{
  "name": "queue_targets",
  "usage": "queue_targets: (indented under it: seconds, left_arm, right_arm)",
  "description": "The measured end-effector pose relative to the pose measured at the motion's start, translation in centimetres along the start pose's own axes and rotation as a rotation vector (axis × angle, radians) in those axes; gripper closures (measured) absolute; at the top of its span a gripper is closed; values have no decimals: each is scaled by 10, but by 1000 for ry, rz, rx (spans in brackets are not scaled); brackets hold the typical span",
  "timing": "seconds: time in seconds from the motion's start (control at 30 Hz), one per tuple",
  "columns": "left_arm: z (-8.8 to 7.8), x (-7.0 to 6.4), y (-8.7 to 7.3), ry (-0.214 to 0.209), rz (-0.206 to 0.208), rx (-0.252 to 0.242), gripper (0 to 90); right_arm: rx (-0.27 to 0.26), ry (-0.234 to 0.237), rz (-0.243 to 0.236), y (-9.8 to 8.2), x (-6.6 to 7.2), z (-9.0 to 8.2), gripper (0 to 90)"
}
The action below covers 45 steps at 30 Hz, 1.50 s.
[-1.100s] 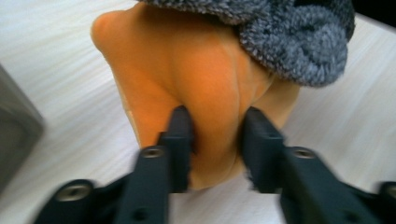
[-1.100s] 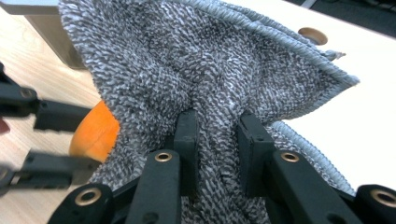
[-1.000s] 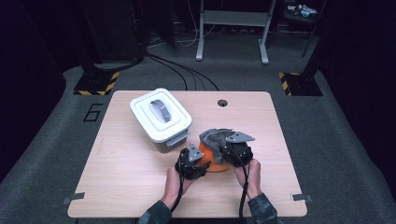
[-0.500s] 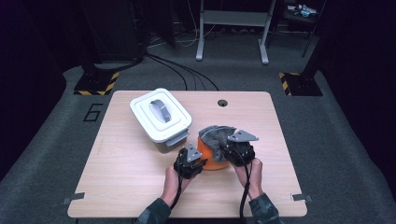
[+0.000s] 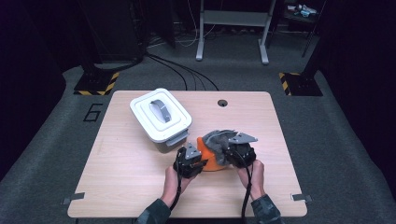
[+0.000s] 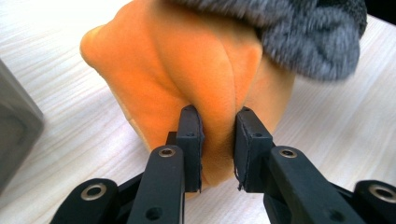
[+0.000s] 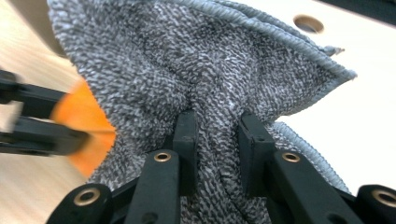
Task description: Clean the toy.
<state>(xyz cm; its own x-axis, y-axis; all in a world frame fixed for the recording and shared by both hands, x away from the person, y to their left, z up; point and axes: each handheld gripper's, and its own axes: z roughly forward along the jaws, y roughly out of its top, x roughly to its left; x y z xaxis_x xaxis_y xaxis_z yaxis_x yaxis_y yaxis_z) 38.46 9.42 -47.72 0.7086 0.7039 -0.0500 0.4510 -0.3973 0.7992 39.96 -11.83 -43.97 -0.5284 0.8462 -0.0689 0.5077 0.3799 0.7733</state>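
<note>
The left gripper (image 6: 214,140) is pinching a fold of the soft orange cloth (image 6: 187,70), and the right gripper (image 7: 215,135) is pinching the nubby grey cloth (image 7: 196,60) lying over it, probably to separate them; both are bunched near the table's (image 5: 116,168) front edge. Farther back, a lidded white plastic box (image 5: 160,113) is standing.

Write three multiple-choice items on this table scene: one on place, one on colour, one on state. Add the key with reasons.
1. The white lidded plastic box sits where from the cloths?
A. far left
B. near right
C. beneath them

2. The left gripper pinches fabric of what colour?
A. grey
B. orange
C. white

3. The right gripper is
A. open and free
B. shut on the grey knitted cloth
C. on the lid

Key: A, the high view shows it beyond and left; B, the soft orange cloth is folded between the jaws; B, grey fabric bunches between the jaws.
</note>
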Motion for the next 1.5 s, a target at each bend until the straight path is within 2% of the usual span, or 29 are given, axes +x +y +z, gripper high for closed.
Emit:
queue_targets:
  seconds: [0.13,0.2,0.23,0.27,0.3,0.37,0.4,0.47,0.5,0.53,0.57,0.6,0.63,0.7,0.73,0.77,0.83,0.9,0.97,1.0,1.03,1.1,1.13,1.2,1.23,1.3,1.43,1.47,1.5]
  left_arm:
    - [1,0,0,13,18,4,709]
    - [1,-1,1,26,29,9,605]
    - [0,-3,2,38,39,5,605]
    - [-2,-4,3,50,55,12,530]
    - [-2,-6,3,66,81,27,399]
    - [-1,-7,3,67,89,45,375]
    - [3,-7,1,74,103,63,375]
    - [8,-8,-1,79,109,53,527]
    - [10,-7,-1,76,99,45,527]
    - [10,-6,-1,69,89,35,585]
    - [9,-2,0,51,59,26,671]
    - [9,-2,0,51,59,26,691]
    - [7,0,0,37,37,17,691]
    - [3,3,1,18,9,10,730]
    - [2,4,2,5,-9,7,730]
    - [-1,4,4,-16,-32,6,736]
    - [-2,4,5,-34,-45,3,737]
    - [-6,2,7,-48,-43,6,739]
    - [-7,2,7,-43,-38,7,737]
    - [-6,2,6,-44,-55,5,737]
    - [-5,4,5,-41,-61,3,738]
    - [-3,5,4,-45,-64,4,738]
    - [-2,5,3,-40,-61,-1,739]
    - [-2,5,2,-34,-57,-2,739]
    - [-2,6,1,-32,-53,2,739]
    - [-1,8,-2,-33,-62,1,735]
    - [0,8,-2,-28,-51,3,715]
    - [0,7,-1,-19,-46,5,679]
    - [-2,4,0,-3,-36,7,632]
  right_arm:
    - [15,8,47,-8,-13,4,718]
    - [13,0,46,-8,-11,5,719]
    - [13,0,46,-8,-11,5,719]
    - [10,-6,40,-8,-11,6,719]
    - [11,-9,53,-8,-11,6,719]
    - [6,-10,64,-8,-12,7,719]
    - [5,-7,68,-8,-13,7,719]
    - [1,2,64,-8,-15,9,719]
    - [4,0,62,-8,-14,9,718]
    - [3,-3,59,-7,-14,8,717]
    - [-5,-10,51,-4,-13,5,716]
    - [-5,-10,51,-4,-13,5,716]
    - [-15,-11,63,-3,-11,2,716]
    - [-49,-2,43,5,-4,-11,715]
    - [-49,-2,43,5,-4,-11,715]
    - [-70,7,11,11,5,-18,715]
    - [-73,13,9,13,9,-21,715]
    - [-72,45,-42,19,25,-22,715]
    - [-37,39,-59,19,28,-14,716]
    - [-37,39,-59,19,28,-14,716]
    - [-20,23,-55,15,27,-3,719]
    - [-20,21,-62,13,25,-2,720]
    - [-17,14,-39,10,18,1,720]
    - [-17,-2,-30,9,16,1,720]
    - [0,-23,3,4,4,2,720]
    - [11,-35,38,-2,-6,3,720]
    - [15,-16,71,-11,-18,8,720]
    - [15,-20,90,-12,-18,9,721]
    - [16,-20,73,-12,-18,9,721]
